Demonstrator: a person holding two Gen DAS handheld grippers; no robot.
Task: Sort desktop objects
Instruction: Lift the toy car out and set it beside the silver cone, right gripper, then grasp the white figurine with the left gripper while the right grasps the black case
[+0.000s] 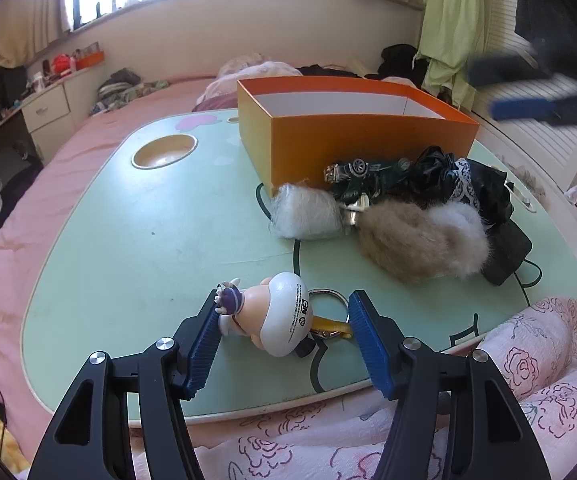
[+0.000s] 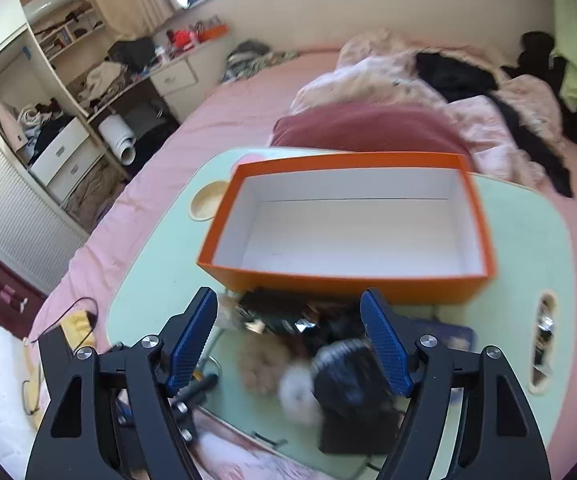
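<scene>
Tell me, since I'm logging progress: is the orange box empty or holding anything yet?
Empty. The right wrist view looks down into the orange box and shows only bare white floor and walls.

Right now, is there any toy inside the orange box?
No, the orange box shows only its bare white inside in the right wrist view, and the toys lie outside it on the green table.

- We find the left claw [image 1: 284, 316] low and level, jaws spread wide, nothing gripped.
- We find the right claw [image 2: 290, 334] raised, tilted downward, jaws spread wide, nothing gripped.
</scene>
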